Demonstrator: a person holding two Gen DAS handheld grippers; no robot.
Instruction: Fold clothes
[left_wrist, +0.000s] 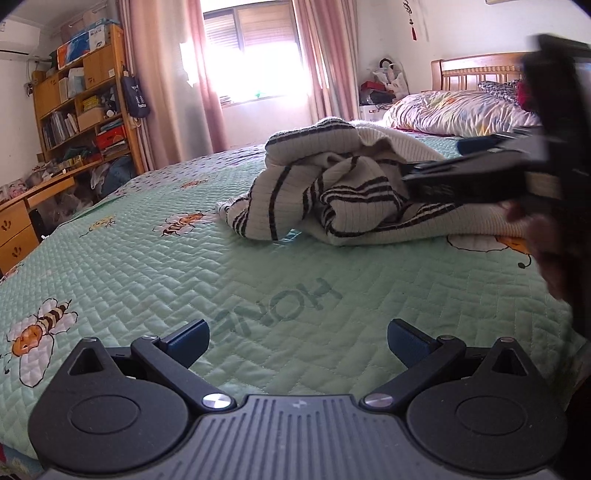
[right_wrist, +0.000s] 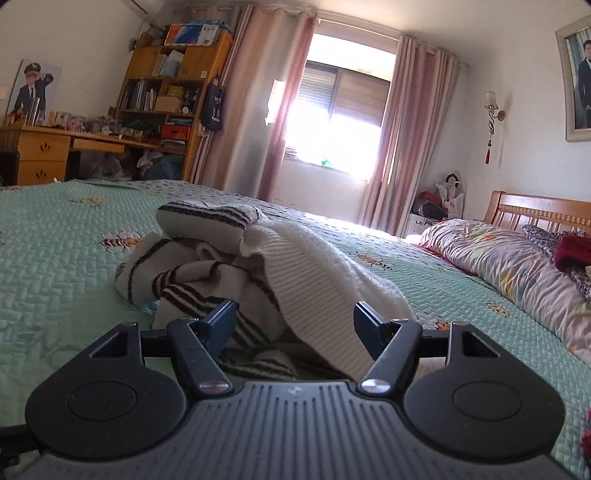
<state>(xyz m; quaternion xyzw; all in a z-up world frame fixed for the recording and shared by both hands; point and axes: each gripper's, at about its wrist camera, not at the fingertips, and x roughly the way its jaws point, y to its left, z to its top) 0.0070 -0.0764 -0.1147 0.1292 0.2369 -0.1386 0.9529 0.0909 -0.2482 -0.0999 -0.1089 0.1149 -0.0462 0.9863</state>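
Observation:
A cream knit sweater with black stripes (left_wrist: 332, 184) lies crumpled on the green bee-print quilt (left_wrist: 166, 266). My left gripper (left_wrist: 297, 339) is open low over the bare quilt, short of the sweater, with nothing between its fingers. My right gripper (left_wrist: 406, 177) comes in from the right, held by a hand (left_wrist: 554, 251), with its fingertips at the sweater's right side. In the right wrist view the right gripper (right_wrist: 293, 319) stands wide. A white ribbed fold of the sweater (right_wrist: 306, 288) runs through the gap, and the pads are not seen pressing on it.
A flowered duvet (right_wrist: 509, 262) and dark clothes lie by the wooden headboard (right_wrist: 535, 210). A wooden bookshelf (left_wrist: 85, 96) and desk (right_wrist: 44, 147) stand beyond the bed's far side. Pink curtains frame the bright window (right_wrist: 343, 122).

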